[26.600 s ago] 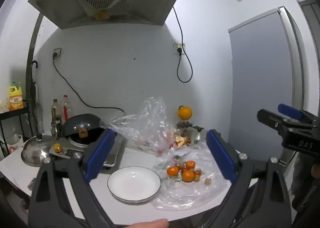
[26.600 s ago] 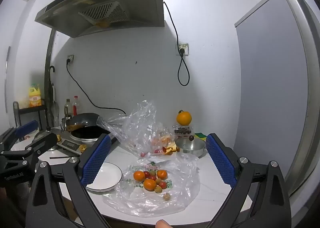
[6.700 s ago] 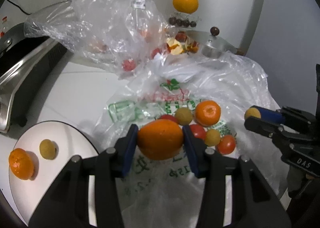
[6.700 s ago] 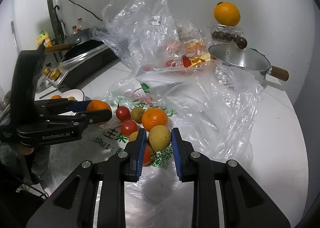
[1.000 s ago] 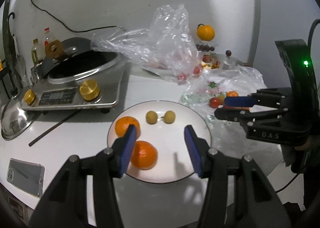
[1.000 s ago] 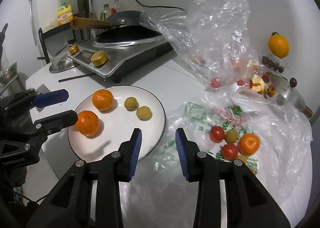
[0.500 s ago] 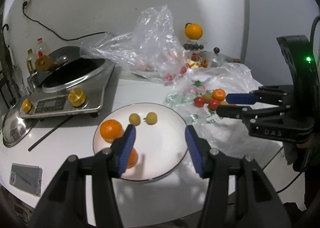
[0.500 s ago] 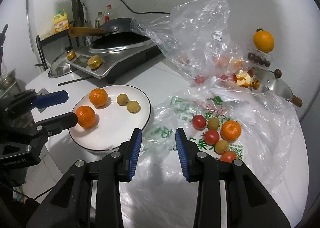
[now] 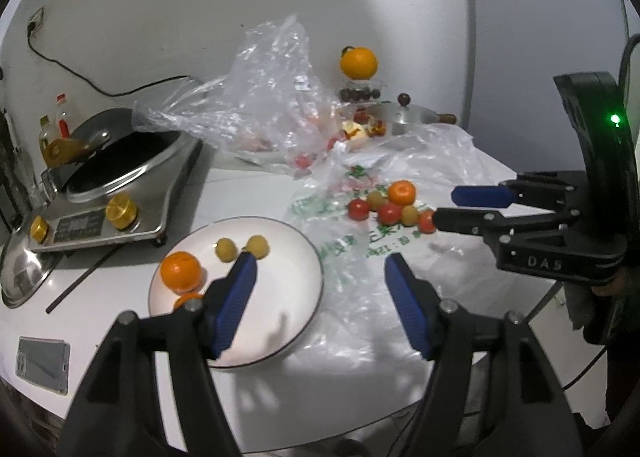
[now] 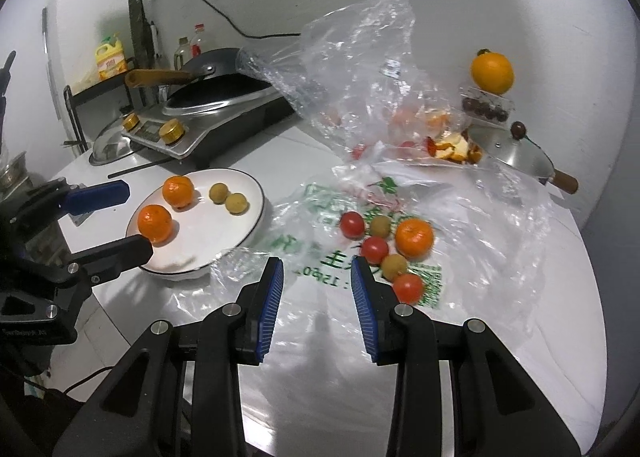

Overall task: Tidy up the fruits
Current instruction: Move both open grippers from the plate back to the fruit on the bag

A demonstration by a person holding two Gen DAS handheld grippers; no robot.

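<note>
Right wrist view: both grippers [image 10: 317, 263] [image 9: 320, 261] spread, empty; 4 fruits well inside plate [image 10: 256, 193] rim.

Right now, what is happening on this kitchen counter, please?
A person with tongs in each hand is sorting fruit from a printed plastic bag onto a white plate. The plate holds two mandarins and two small yellow-green fruits. Both the left tongs and right tongs are open and empty. One mandarin, three tomatoes and small fruits remain on the bag.
</note>
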